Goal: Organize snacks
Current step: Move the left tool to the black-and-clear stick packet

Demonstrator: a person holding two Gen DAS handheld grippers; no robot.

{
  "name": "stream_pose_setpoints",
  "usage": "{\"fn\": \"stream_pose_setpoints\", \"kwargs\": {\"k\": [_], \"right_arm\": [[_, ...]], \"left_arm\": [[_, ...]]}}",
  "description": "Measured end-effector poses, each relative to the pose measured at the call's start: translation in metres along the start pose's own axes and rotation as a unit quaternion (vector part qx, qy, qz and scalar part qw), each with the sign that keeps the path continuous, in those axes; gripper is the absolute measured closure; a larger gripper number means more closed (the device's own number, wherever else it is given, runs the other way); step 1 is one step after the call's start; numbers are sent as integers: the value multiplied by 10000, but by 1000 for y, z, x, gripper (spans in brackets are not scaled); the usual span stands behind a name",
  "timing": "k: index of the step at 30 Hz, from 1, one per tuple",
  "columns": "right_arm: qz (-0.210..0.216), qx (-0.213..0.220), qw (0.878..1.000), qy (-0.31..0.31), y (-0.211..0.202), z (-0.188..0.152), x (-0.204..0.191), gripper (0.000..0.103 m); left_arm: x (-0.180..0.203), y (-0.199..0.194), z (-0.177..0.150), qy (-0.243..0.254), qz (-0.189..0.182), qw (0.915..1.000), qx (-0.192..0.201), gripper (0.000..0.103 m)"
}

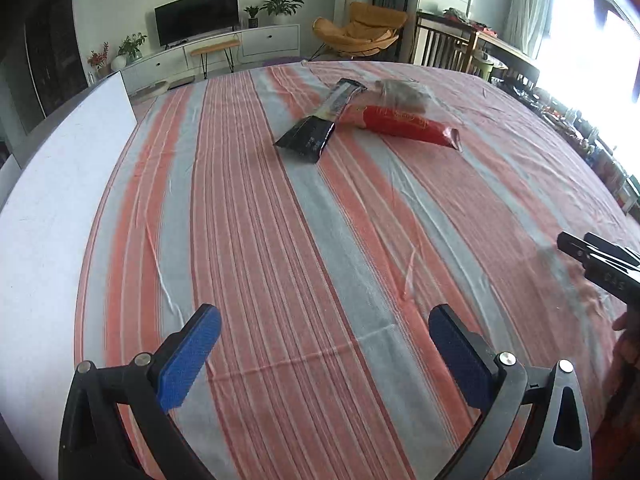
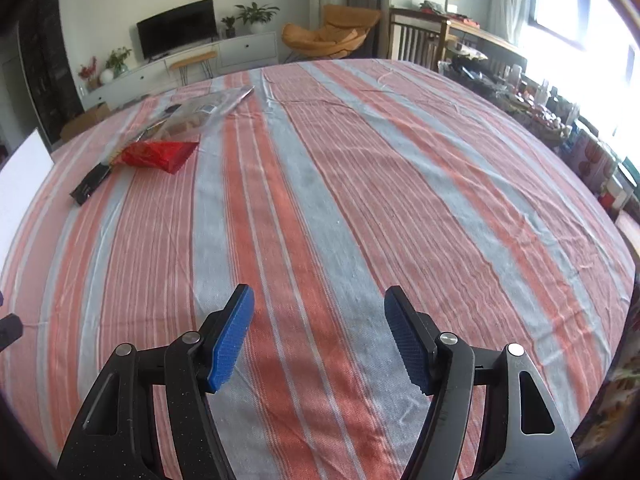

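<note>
Both sets of jaws are wide open and empty over the striped worktop (image 1: 248, 208), with the black snack pack (image 1: 320, 126), red snack pack (image 1: 404, 124) and clear bag (image 1: 404, 94) far ahead, touching.

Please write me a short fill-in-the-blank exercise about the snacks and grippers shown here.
1. The left gripper is ____, holding nothing.
2. The snacks lie on a ____ cloth.
3. The red pack lies between the black pack and the ____ bag.
4. The right gripper holds ____.

Missing words: open; striped; clear; nothing
</note>
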State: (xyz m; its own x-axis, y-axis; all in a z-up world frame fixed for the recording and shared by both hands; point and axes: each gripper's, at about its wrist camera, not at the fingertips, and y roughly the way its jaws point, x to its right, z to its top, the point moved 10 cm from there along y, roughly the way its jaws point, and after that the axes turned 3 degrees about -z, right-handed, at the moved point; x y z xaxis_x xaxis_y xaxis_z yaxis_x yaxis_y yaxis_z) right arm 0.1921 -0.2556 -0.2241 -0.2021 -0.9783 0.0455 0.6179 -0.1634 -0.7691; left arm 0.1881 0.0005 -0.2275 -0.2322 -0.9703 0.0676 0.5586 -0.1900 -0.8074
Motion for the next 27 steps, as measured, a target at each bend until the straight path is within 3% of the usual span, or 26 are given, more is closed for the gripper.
{"fn": "stream_pose_setpoints", "kwargs": {"k": [7,15,27], "right_arm": [[-11,-56,9998,-197,-2,-11,-3,25],[121,-141,9998,-53,1,-14,0,17],[124,-146,9998,-62,1,-14,-1,16]], "left_arm": [[-13,21,2,-50,279,9996,-10,0],[-15,22,2,-116,239,9996,-17,0],[-14,23,3,-12,147,9998,-144,0]]}}
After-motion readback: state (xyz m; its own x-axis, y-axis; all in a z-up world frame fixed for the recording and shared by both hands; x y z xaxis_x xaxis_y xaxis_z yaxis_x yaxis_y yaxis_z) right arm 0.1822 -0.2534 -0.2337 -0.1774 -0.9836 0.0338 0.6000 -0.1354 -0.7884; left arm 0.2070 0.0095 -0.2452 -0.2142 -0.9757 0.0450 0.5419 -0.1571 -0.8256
